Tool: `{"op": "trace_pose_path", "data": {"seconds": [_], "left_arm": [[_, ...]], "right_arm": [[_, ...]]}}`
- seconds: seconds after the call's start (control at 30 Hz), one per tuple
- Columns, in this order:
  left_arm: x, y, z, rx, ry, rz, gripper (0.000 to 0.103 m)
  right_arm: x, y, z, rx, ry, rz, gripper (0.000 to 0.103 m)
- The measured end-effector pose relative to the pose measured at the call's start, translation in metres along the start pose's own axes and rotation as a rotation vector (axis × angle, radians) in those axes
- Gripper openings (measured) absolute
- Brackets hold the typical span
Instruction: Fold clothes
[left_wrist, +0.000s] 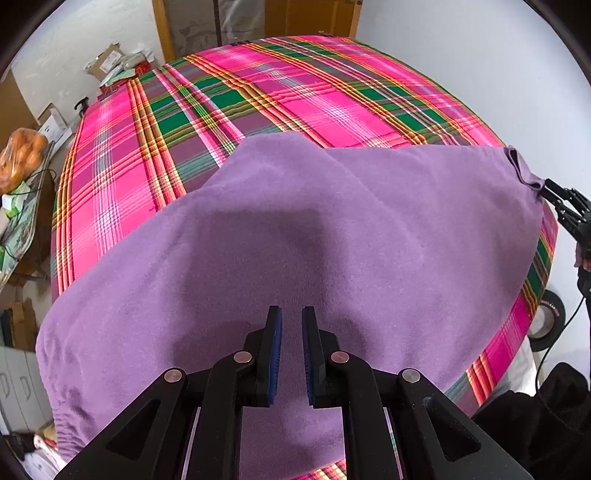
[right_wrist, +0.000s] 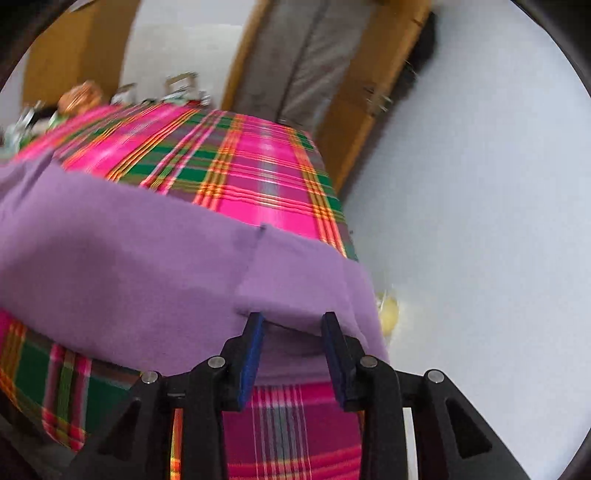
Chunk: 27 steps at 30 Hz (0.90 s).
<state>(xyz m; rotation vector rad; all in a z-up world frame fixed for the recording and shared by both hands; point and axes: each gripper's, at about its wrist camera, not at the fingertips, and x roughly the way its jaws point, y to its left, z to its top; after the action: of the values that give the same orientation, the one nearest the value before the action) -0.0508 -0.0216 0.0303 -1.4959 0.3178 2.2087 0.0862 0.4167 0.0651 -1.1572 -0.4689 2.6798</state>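
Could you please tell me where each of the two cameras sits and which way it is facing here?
Left wrist: sits on the left gripper, looking steeply down at the purple garment on the plaid cloth; the right gripper shows at the right edge.
Right wrist: sits on the right gripper, looking along the garment's hem towards a door.
Shared: the garment, the plaid cloth, the door.

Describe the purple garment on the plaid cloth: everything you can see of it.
The purple garment is plain, soft, fleece-like fabric, spread mostly flat over the pink-and-green plaid cloth, with gentle ripples. One bunched, hemmed corner lies by the right gripper, whose open jaws straddle a folded edge. The left gripper hovers over its middle, jaws nearly closed, holding nothing.
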Motion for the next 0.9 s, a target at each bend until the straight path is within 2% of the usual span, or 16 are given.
{"op": "trace_pose_path", "data": {"seconds": [0.2,0.33,0.47,0.63,0.7,0.73,0.83,0.9], "left_arm": [[0.0,0.001,-0.001,-0.008,0.0,0.008,0.011],[0.002,0.0,-0.001,-0.008,0.007,0.011,0.011],[0.003,-0.002,0.0,-0.003,0.008,0.01,0.011],[0.005,-0.004,0.001,0.002,0.011,0.011,0.011],[0.005,-0.004,0.001,0.002,0.011,0.014,0.011],[0.005,-0.004,0.001,0.001,0.011,0.016,0.011],[0.004,-0.005,0.002,-0.005,0.008,0.018,0.011],[0.004,-0.005,0.002,-0.006,0.007,0.018,0.011]], "right_arm": [[0.011,0.008,0.0,-0.075,0.015,0.009,0.036],[0.005,0.006,0.006,-0.105,-0.031,-0.02,0.036],[-0.002,0.001,0.01,-0.129,-0.065,-0.007,0.039],[0.014,0.005,0.008,-0.192,0.001,0.052,0.039],[0.017,0.005,0.008,-0.18,0.005,0.07,0.028],[0.016,0.003,0.008,-0.165,0.003,0.078,0.008],[0.012,-0.016,0.016,-0.044,-0.04,0.08,0.005],[0.01,-0.043,0.019,0.101,-0.069,0.065,0.005]]}}
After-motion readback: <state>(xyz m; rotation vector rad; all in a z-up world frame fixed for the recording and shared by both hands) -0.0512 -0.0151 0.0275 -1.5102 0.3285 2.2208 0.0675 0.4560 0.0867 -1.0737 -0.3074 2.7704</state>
